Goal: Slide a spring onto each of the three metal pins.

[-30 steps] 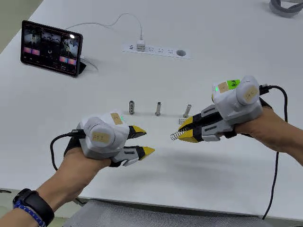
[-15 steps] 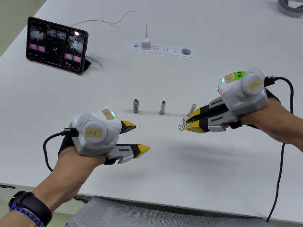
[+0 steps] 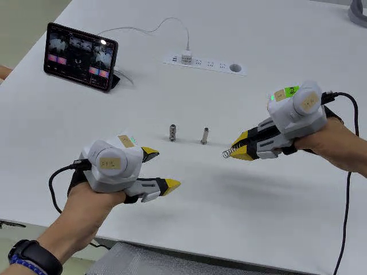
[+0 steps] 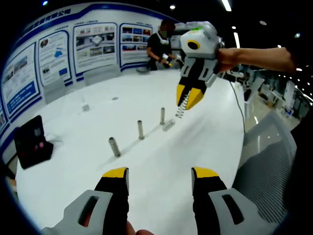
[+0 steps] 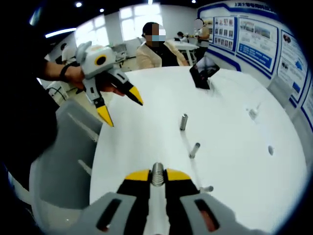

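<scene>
We see the right gripper [image 3: 238, 148] closed on one end of a spring [image 3: 228, 153], which juts free from its tips above the middle of the white desk [image 3: 258, 212]. The left gripper [image 3: 161, 168] hovers open and empty, nearer the front edge.

Three pins stand in a row mid-desk. The left pin [image 3: 172, 132] looks ribbed, so it likely already has a spring on it. The middle pin [image 3: 205, 135] is bare. The right pin [image 4: 162, 115] has a loose spring [image 4: 169, 125] lying just beside it.

We judge two risks. The grip is at the tips alone, so the spring may slip out or bend. If it comes in off-axis, it could catch on a pin's top and tip the pin, or sweep the loose spring toward an edge.

A tablet [image 3: 80, 56] stands near the far left corner and a power strip [image 3: 203, 63] lies toward the far edge. Posters [image 4: 73, 49] line the wall, and a person [image 5: 154, 58] sits beyond the desk.
</scene>
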### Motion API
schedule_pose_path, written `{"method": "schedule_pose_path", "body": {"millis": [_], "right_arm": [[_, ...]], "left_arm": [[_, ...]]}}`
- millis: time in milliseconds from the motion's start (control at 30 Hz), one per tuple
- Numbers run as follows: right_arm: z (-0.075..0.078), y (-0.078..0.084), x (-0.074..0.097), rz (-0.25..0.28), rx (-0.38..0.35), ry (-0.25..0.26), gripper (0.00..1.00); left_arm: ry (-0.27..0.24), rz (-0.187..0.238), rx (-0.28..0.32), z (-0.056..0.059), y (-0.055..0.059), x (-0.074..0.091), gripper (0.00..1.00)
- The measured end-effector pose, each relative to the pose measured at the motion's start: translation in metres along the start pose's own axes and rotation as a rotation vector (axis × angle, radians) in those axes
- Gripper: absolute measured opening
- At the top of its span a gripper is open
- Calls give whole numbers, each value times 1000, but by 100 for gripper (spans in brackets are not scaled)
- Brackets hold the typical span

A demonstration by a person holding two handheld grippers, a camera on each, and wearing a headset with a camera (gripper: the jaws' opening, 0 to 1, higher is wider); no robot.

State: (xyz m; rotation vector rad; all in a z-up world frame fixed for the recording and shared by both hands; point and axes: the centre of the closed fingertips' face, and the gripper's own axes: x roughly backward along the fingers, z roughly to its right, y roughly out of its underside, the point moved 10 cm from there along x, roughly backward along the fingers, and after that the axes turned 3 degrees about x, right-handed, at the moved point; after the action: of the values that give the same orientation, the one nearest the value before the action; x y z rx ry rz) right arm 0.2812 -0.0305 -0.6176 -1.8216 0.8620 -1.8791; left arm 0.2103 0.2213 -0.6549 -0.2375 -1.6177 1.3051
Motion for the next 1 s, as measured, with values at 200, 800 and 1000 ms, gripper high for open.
{"method": "schedule_pose_path", "body": {"millis": [200,800,1000], "right_arm": [[12,-2,-3,-26,12,7,12],[48,-10,-19,-96,42,30,12],[57,-17,-26,-115,60,30,12]], "left_arm": [[-17,12,24,-4,0,4,54],[-42,10,76,-9,8,13,64],[-42,14,82,-10,8,16,67]]}}
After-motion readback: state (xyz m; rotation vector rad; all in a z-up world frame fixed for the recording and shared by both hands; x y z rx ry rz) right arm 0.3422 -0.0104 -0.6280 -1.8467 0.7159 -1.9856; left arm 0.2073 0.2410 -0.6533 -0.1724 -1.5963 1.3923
